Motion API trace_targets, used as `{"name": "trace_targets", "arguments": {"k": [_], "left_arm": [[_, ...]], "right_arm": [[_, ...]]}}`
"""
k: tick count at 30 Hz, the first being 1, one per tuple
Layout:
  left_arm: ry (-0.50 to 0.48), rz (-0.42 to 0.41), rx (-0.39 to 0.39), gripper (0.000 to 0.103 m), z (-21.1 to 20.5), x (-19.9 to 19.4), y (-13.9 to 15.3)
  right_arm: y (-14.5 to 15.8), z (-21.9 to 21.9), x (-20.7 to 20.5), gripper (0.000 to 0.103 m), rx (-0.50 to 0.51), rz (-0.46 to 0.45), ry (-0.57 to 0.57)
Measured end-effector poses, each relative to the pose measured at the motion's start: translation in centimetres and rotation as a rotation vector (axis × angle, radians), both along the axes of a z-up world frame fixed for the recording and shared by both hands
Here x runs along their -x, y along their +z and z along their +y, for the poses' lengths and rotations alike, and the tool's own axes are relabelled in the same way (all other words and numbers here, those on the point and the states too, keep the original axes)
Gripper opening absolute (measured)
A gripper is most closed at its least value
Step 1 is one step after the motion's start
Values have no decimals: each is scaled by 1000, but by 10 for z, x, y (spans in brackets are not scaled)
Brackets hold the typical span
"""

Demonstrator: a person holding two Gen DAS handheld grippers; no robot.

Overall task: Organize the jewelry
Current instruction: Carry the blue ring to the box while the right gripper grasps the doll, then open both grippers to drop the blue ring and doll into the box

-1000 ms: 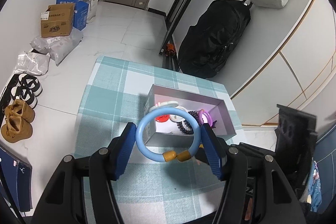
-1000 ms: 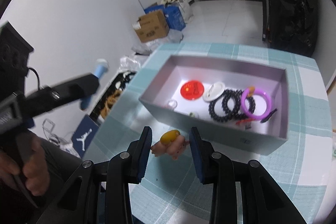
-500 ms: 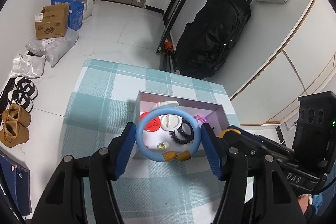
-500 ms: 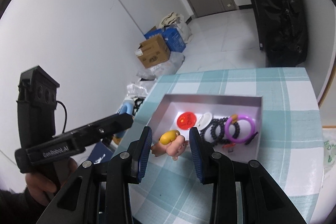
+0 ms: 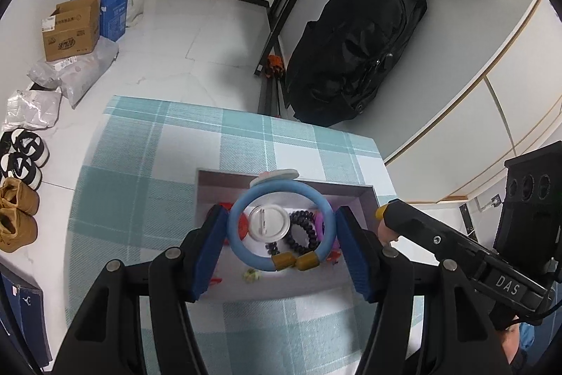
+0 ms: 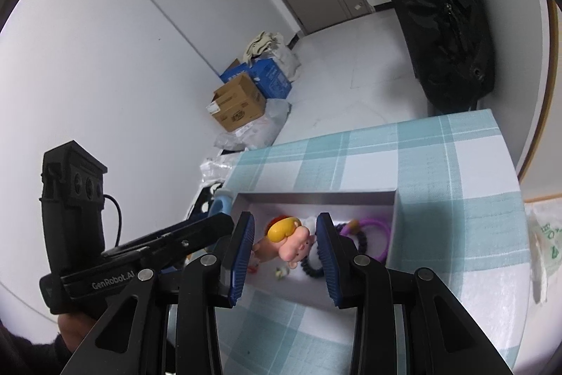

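Note:
My left gripper [image 5: 281, 231] is shut on a light blue bangle [image 5: 242, 245] with two amber beads and holds it above the grey open box [image 5: 365, 199]. My right gripper [image 6: 285, 245] is shut on a pink figurine with a yellow top [image 6: 291, 238] and holds it above the same box [image 6: 316, 197]. In the box lie a white round badge [image 5: 268, 222], a black coil band [image 5: 302, 231], a purple bangle [image 6: 377, 234] and a red disc, partly hidden.
The box sits on a teal checked tablecloth [image 5: 147, 164]. Beyond the table are a black duffel bag [image 5: 354, 58], cardboard boxes [image 5: 70, 27], shoes [image 5: 17, 160] on the white floor and a door. The right gripper's body [image 5: 491, 255] is at my right.
Both grippers have risen and moved forward over the box with their items still held. The box now lies under both.

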State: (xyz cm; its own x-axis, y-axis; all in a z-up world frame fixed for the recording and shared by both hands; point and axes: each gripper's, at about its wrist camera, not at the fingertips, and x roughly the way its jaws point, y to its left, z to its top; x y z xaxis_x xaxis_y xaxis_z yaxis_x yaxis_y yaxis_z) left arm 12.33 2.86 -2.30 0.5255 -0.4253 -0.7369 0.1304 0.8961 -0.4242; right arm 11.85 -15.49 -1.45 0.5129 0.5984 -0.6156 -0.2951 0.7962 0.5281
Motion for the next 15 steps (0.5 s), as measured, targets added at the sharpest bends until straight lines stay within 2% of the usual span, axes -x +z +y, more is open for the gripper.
{"name": "trace_targets", "arguments": {"k": [15], "left_arm": [[-9, 64, 13, 58, -11, -19, -17]], "right_arm": [[-17, -8, -17, 35, -2, 66, -26]]}}
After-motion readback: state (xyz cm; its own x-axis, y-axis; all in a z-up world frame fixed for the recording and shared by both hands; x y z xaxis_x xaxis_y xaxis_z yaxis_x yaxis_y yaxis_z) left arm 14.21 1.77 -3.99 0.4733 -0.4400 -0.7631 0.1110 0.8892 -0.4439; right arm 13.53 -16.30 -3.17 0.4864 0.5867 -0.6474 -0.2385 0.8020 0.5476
